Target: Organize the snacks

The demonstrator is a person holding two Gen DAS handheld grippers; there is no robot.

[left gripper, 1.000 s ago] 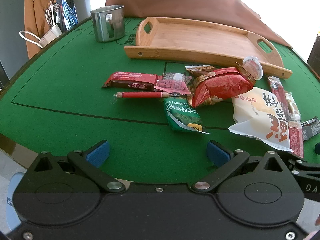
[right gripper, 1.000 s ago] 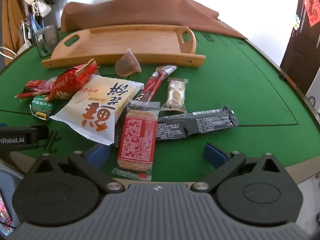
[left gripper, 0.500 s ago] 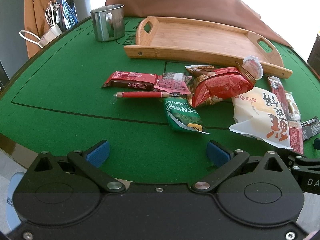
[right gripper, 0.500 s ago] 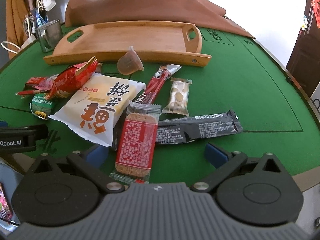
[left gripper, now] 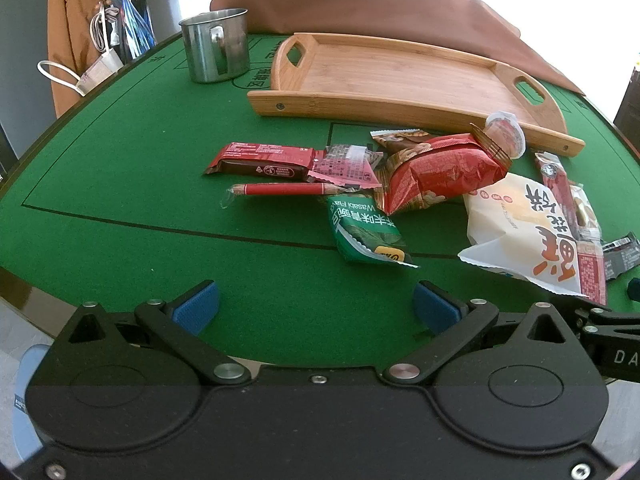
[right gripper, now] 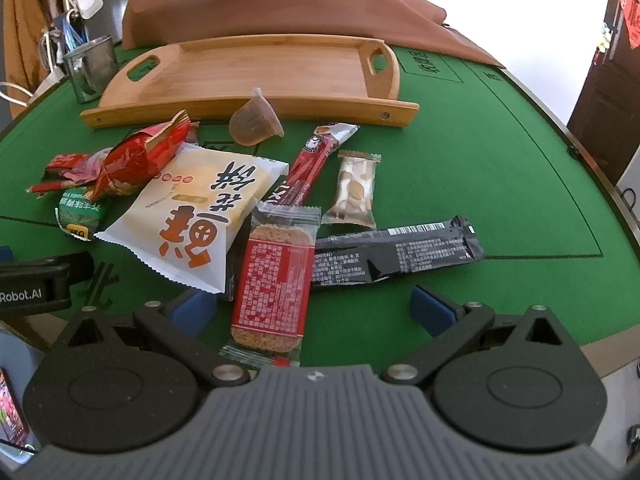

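Several snack packets lie in a loose heap on the green table. An empty wooden tray (left gripper: 404, 76) (right gripper: 264, 68) stands behind them. My left gripper (left gripper: 316, 306) is open and empty, just short of a green wasabi packet (left gripper: 366, 232). A red bag (left gripper: 440, 172) and a white bag (left gripper: 528, 232) lie to its right. My right gripper (right gripper: 314, 306) is open, with a red noodle-snack packet (right gripper: 274, 280) lying between its fingers, not gripped. A black bar (right gripper: 396, 254), a nougat packet (right gripper: 354, 188), a red stick (right gripper: 310, 168) and a jelly cup (right gripper: 254, 122) lie beyond.
A steel mug (left gripper: 214, 50) stands left of the tray. A brown cloth (left gripper: 360, 4) lies behind the tray. Bags and a coat hang at the far left (left gripper: 104, 28). The table's wooden rim (right gripper: 592, 184) curves round on the right.
My right gripper has moved forward and slightly right, so the red noodle-snack packet now lies further in between its fingers. The left gripper has barely moved.
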